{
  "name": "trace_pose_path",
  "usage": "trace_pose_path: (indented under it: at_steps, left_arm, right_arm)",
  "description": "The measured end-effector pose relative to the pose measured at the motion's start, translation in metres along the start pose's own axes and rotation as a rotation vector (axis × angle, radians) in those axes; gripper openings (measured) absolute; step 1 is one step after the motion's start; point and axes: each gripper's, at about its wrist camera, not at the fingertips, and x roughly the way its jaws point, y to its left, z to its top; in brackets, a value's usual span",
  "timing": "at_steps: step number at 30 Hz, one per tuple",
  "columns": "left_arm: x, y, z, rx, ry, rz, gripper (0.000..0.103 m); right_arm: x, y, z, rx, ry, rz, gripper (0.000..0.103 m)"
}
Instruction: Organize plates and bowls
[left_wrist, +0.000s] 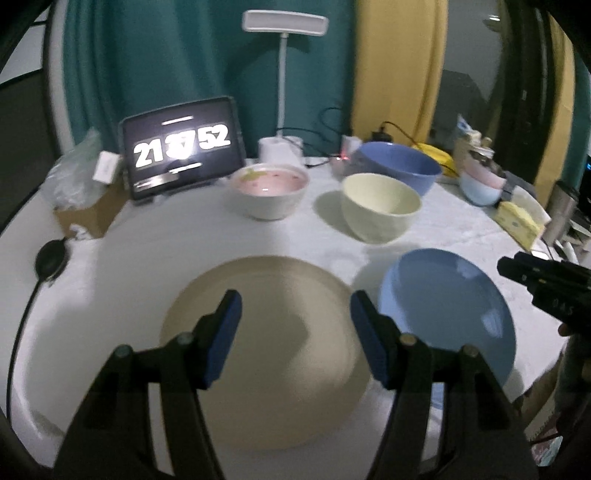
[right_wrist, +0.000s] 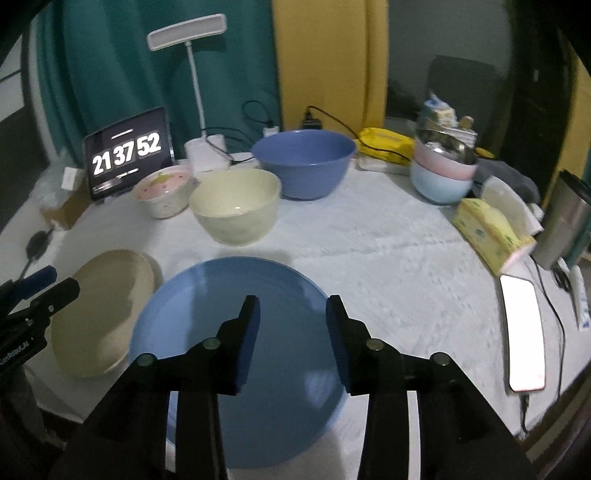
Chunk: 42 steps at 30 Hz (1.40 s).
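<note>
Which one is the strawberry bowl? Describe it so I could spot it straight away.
Start at the lit clock screen standing at the back of the white table. Right in front of it sits the strawberry bowl, beside a cream bowl. It is the smallest of the loose bowls and the only patterned one: pink inside with little printed shapes, while the cream bowl and the big blue bowl behind are plain.

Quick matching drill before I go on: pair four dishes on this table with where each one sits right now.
Things:
1. beige plate
2. blue plate
3. cream bowl
4. big blue bowl

Places:
A. rear of the table, behind the cream bowl
B. under the right gripper
C. beside the pink-lined bowl
D. under the left gripper

Pairs: 1-D, 2-B, 3-C, 4-A
</note>
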Motion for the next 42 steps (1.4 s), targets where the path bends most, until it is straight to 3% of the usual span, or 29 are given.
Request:
trace_pose_path:
  at_steps: [4,7,17,27,42]
  left_arm:
    - [-0.001,0.025,-0.003,-0.050,0.006,0.035,0.065]
    - [-0.002,0.042,-0.005,-0.086,0.009,0.039,0.079]
    - [0.020,0.083,-0.014,-0.086,0.054,0.078,0.080]
    - [0.046,0.108,-0.019,-0.123,0.088,0.024,0.080]
    - [0.068,0.114,-0.032,-0.136,0.145,-0.015,0.078]
  right_arm:
    - [0.011,0.016,0.004,-0.034,0.005,0.044,0.040]
    - [0.020,0.030,0.005,-0.053,0.011,0.070,0.041]
    - [0.039,0.076,0.013,-0.091,0.023,0.107,0.041]
    - [0.070,0.112,0.024,-0.145,0.068,0.120,0.042]
    - [0.111,0.146,0.028,-0.215,0.158,0.141,0.042]
